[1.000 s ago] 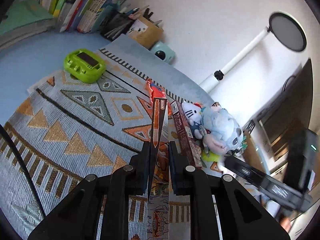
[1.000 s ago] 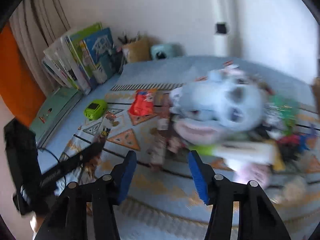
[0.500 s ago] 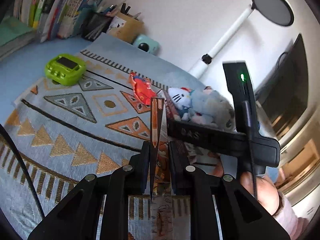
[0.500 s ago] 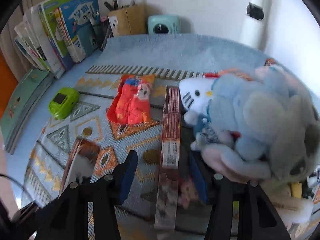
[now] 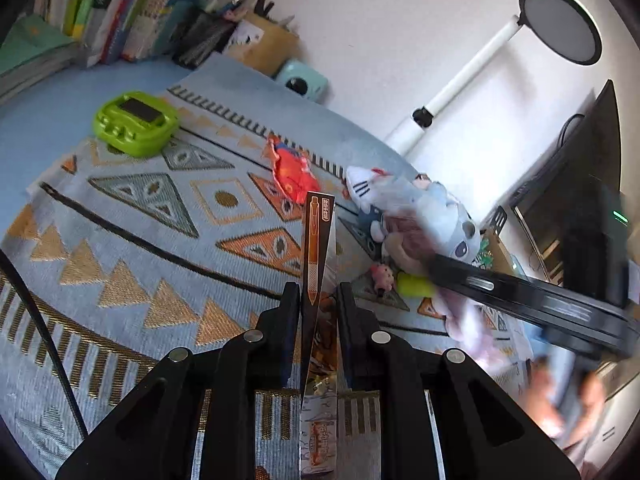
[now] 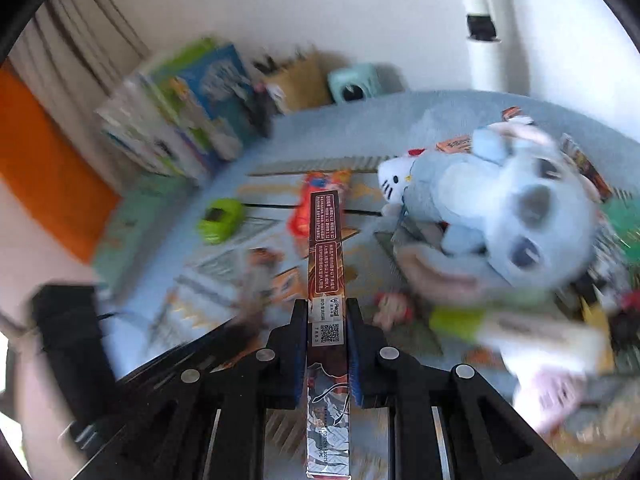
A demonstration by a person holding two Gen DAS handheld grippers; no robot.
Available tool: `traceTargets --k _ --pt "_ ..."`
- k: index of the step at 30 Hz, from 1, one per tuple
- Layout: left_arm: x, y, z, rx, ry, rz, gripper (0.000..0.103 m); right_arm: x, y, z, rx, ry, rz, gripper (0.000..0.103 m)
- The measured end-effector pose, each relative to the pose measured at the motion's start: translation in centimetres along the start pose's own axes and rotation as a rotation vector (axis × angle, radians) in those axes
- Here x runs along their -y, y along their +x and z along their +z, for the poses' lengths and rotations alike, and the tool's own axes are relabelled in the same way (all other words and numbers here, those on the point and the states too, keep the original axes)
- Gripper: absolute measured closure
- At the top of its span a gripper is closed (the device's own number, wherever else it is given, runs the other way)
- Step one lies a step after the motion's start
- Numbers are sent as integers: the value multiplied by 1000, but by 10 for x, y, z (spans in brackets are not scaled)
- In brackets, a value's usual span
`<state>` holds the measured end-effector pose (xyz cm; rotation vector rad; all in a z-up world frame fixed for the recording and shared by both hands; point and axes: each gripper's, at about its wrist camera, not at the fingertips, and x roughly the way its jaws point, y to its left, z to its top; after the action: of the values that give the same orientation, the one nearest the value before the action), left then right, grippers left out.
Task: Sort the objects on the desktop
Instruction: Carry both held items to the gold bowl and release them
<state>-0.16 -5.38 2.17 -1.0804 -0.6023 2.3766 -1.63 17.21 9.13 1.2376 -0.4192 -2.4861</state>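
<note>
My left gripper (image 5: 318,300) is shut on a long flat pen box (image 5: 318,240) with an orange pen printed on it, held edge-up above the patterned mat (image 5: 120,248). My right gripper (image 6: 327,312) is shut on a long dark red box (image 6: 325,248) with printed text and a QR code, lifted off the mat. The right gripper body shows as a black bar (image 5: 532,304) at the right of the left wrist view. A blue plush with a white cat plush (image 5: 416,216) lies at the mat's right, beside a red snack bag (image 5: 292,172).
A green timer (image 5: 134,122) sits at the mat's far left. Books (image 5: 120,12), a cardboard pen holder (image 5: 268,44) and a mint camera (image 5: 302,82) line the back wall. A white lamp pole (image 5: 452,92) and a monitor (image 5: 580,184) stand right. Small clutter (image 6: 460,316) lies near the plush.
My right gripper has closed on the dark red box that lay on the mat and lifted it. The left gripper keeps its hold on the pen box.
</note>
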Motion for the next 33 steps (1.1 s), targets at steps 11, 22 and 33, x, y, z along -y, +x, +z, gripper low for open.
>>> traceTargets --k 11,22,33 --pt "28 8 -5 -1 135 113 89 113 -128 -115 198 356 82 86" --pt "175 7 -3 21 377 -88 89 191 -195 -168 292 545 -43 86" --pt "336 102 9 -104 421 -445 89 245 -300 -145 522 658 -425 86"
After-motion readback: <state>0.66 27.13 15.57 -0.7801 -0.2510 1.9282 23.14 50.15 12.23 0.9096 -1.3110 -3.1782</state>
